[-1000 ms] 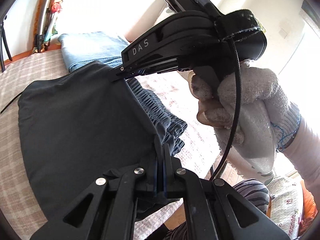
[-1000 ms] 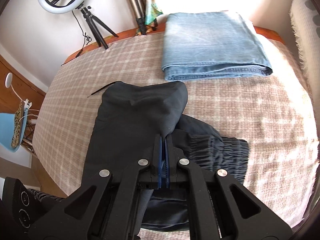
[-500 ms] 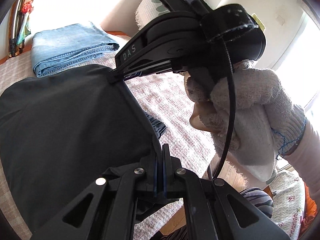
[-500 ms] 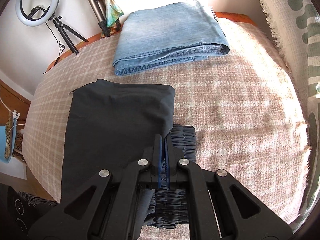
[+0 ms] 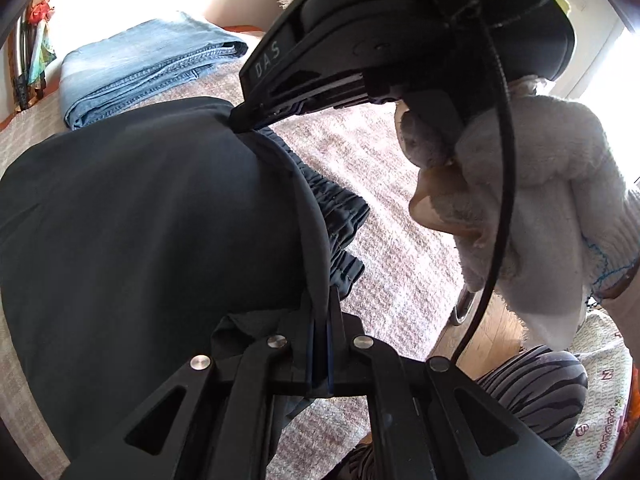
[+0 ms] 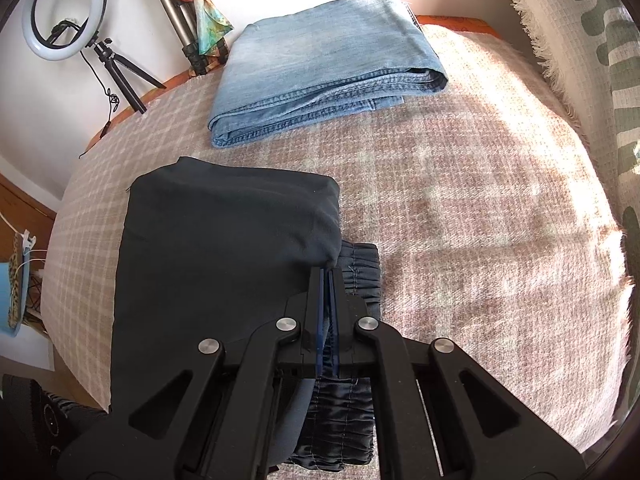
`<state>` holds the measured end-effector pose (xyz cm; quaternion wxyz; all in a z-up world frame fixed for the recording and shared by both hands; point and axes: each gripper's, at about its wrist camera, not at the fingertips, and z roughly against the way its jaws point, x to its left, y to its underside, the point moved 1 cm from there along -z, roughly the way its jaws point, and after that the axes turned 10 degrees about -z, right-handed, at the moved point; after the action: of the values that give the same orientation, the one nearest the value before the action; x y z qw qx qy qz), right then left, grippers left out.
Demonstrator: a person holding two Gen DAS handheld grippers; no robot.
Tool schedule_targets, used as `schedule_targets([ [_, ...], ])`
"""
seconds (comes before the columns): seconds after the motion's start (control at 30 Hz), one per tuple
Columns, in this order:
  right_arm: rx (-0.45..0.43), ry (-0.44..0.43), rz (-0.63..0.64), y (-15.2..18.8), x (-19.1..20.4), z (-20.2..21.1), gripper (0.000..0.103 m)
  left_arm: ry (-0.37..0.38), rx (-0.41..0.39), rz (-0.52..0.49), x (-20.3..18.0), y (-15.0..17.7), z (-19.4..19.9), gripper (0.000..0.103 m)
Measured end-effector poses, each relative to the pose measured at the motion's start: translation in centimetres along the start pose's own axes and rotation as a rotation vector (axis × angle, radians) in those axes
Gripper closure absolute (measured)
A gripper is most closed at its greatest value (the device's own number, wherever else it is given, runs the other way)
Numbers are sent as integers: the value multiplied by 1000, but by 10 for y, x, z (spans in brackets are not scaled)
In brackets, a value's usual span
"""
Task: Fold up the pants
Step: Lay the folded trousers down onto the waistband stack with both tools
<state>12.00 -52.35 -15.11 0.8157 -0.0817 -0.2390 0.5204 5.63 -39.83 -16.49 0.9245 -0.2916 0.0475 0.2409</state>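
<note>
Dark navy pants (image 6: 208,240) lie on the checked table cover, a folded layer lying over the elastic waistband (image 6: 356,280). My right gripper (image 6: 327,276) is shut on the folded layer's edge just above the waistband. My left gripper (image 5: 320,304) is shut on the same fabric edge nearer the table's front. In the left wrist view the pants (image 5: 140,220) fill the left side, and the right gripper (image 5: 244,122) pinches their far corner, held by a white-gloved hand (image 5: 520,200).
Folded blue jeans (image 6: 320,64) lie at the back of the table; they also show in the left wrist view (image 5: 140,64). A ring light on a tripod (image 6: 68,12) stands at back left. A patterned throw (image 6: 580,40) hangs at right. The table cover (image 6: 480,208) lies bare on the right.
Both grippers have carried the folded layer toward the waistband and lower, so it now covers most of the pants. Both stay shut on the fabric.
</note>
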Motion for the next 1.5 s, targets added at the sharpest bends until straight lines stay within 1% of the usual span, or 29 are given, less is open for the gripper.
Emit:
schedule_targets([
  [0.07,4,-11,-6,1,-2,1,100,-16,14,-21,-1,1,-4,101],
  [0.13,11,-38,-11,3,-4,4,100,-25,49,-31,1,1,-12,101],
  [0.2,2,-50,-19,7,-7,10,100,-10,56,-16,6,0,-13,100],
  [0.27,5,-81,-29,12,-10,17,100,12,68,20,14,-1,-14,100],
  [0.3,10,-100,-33,15,-11,20,100,12,71,20,15,-1,-14,100],
  [0.43,30,-136,-29,36,-14,33,100,-12,75,-10,14,-5,-16,100],
  [0.6,46,-155,-75,53,-23,36,100,12,73,13,13,-6,-16,100],
  [0.67,42,-166,-87,58,-25,38,99,15,57,18,14,-4,-13,100],
  [0.7,42,-174,-89,60,-24,40,99,4,46,10,12,-2,-10,100],
  [0.87,36,-193,-78,76,-19,47,99,-133,3,-64,9,9,11,100],
  [0.9,31,-200,-84,77,-17,48,98,-148,-2,-74,8,11,16,100],
  [0.97,24,-224,-93,77,-13,49,97,-151,2,-58,12,13,20,100],
  [1.03,47,-213,-105,76,-8,44,83,-133,21,-31,16,14,18,99],
  [1.07,63,-200,-107,76,-5,40,60,-132,23,-25,16,15,19,99],
  [1.1,79,-191,-97,77,-3,36,46,-135,19,-24,15,14,19,99],
  [1.13,91,-172,-85,78,-1,32,45,-140,15,-32,13,14,19,99],
  [1.2,100,-154,-74,78,1,25,46,-140,12,-61,2,13,17,99],
  [1.23,103,-144,-71,77,1,23,52,-142,13,-82,-3,13,16,99],
  [1.27,115,-131,-77,75,0,20,79,-140,14,-91,-7,13,14,99],
  [1.33,118,-138,-86,72,-4,19,85,-118,18,-75,-8,13,12,98],
  [1.37,113,-129,-72,71,-4,21,90,-105,14,-62,-8,13,13,98],
  [1.47,85,-91,-40,68,-2,28,93,-86,-11,-36,-5,15,23,97],
  [1.5,68,-74,-26,67,0,31,94,-81,-18,-34,-5,15,27,95],
])
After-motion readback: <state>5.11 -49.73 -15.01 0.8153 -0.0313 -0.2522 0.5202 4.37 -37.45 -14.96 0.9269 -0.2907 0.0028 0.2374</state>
